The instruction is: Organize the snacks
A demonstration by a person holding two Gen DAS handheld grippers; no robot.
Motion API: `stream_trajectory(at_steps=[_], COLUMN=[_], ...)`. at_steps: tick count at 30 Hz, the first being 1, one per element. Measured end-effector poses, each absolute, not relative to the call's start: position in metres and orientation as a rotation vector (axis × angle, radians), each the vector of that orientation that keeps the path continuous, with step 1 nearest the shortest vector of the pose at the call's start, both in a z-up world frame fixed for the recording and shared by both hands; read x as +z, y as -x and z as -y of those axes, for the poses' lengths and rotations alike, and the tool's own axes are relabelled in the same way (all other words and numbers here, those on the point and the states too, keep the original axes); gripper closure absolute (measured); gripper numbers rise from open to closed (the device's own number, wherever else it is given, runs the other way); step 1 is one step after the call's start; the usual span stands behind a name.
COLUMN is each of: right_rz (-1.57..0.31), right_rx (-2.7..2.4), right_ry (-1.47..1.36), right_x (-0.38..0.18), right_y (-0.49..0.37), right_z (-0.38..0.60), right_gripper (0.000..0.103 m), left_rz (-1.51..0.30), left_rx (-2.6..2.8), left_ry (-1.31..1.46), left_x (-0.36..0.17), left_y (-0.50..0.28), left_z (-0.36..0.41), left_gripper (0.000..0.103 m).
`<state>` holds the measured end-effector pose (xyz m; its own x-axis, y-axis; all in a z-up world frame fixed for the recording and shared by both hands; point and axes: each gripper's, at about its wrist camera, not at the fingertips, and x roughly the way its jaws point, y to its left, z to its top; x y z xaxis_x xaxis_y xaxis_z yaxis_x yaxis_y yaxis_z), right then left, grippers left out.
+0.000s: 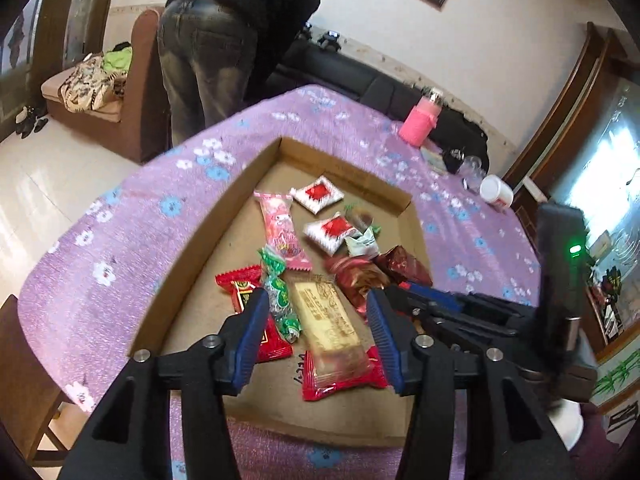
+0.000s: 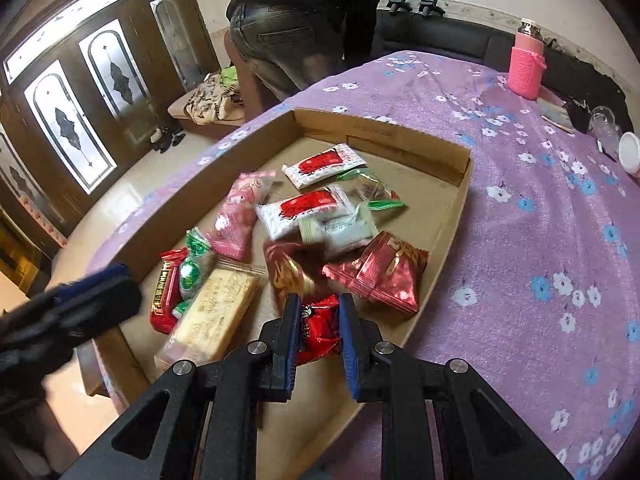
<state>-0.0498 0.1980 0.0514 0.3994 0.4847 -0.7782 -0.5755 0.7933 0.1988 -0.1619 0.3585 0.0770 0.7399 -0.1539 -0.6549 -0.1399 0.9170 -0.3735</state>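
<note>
My right fingers (image 2: 319,320) clench a red packet (image 2: 320,326); my left fingers (image 1: 316,320) gape over the beige bar (image 1: 330,322), long axis eleven-to-five.

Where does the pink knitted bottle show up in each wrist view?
Left wrist: pink knitted bottle upper right, at the table's far edge.
Right wrist: same bottle upper right, standing upright.
Shared landmark: cardboard tray, its far wall nearer the camera than the bottle.
</note>
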Motion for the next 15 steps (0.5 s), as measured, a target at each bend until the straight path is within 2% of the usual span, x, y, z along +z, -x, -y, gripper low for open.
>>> stream_trajectory(at_steps=[3,7,8,12,15], right_rz=[-0.937,-0.876,-0.855,-0.794,-0.762], right_rx=[0.705,0.699,0.691,0.649,0.595], right_ry=[0.086,0.03,0.005,-0.061,-0.097], right_x=[0.056,0.071,0.075,0.085,0.085], right_y=[0.055,0.07,0.074,0.089,0.099], right_z=[-0.194,-0.179,-0.173,-0.152,-0.137], right_gripper=[0.079,0.051,0.048,0.048,0.047], left_rz=[-0.719,-0.684,-0.676,-0.636,-0.598], left_rx=[0.01,0.022,0.026,0.071,0.18], left_ry=[0.428,0.43,0.424,0.345,0.241], left_x=[0.084,0.094,0.095,0.105,0.112], left_y=[0.168,0.174,0.176,0.181,0.185], left_z=[-0.361,-0.361,-0.359,-0.343,-0.325], left_gripper=[0.041,0.04,0.039,0.032,0.021])
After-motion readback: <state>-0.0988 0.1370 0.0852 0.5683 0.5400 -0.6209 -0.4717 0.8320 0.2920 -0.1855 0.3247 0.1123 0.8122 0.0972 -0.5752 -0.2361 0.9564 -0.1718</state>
